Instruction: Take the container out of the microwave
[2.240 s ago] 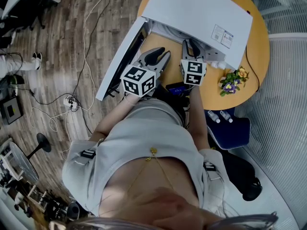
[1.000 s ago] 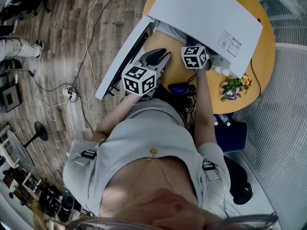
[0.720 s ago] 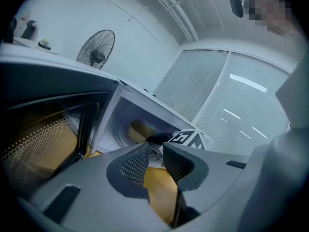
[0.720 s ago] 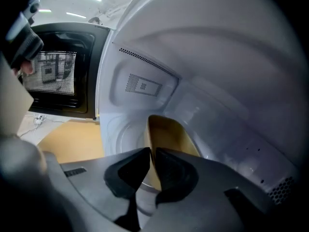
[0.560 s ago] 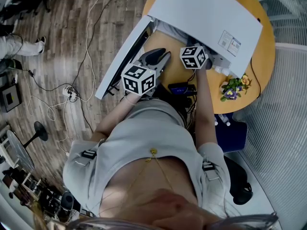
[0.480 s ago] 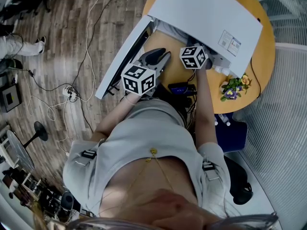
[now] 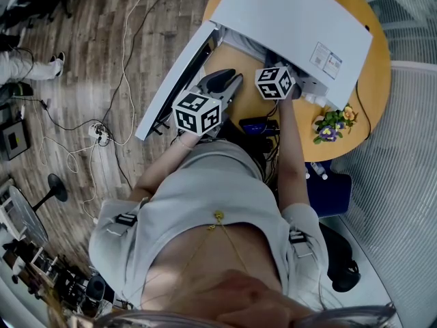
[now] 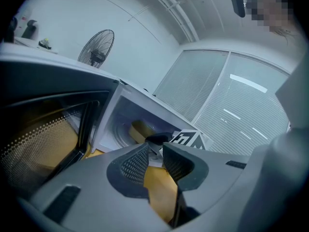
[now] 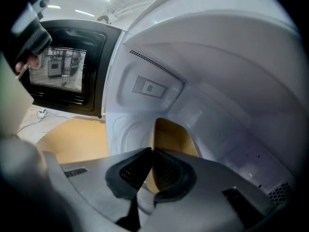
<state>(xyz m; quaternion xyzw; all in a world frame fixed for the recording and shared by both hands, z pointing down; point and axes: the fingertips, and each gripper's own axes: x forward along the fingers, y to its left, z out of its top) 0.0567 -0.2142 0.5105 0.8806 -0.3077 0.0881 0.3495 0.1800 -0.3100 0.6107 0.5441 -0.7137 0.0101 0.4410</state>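
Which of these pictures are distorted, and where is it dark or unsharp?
Head view: fisheye curving at the edges, microwave evenly lit. Left gripper view: black corners, the door shaded. Right gripper view: bright white interior, container slightly soft.

The microwave [image 7: 293, 12] is white — its door [image 9: 63, 71] black with a dotted mesh window. The container [image 9: 174, 137] inside is tan. The table [image 7: 372, 80] is orange-yellow, the floor [image 7: 89, 46] at left grey-brown wood planks, and the flowers [image 7: 331, 123] near the table's right edge purple and yellow.
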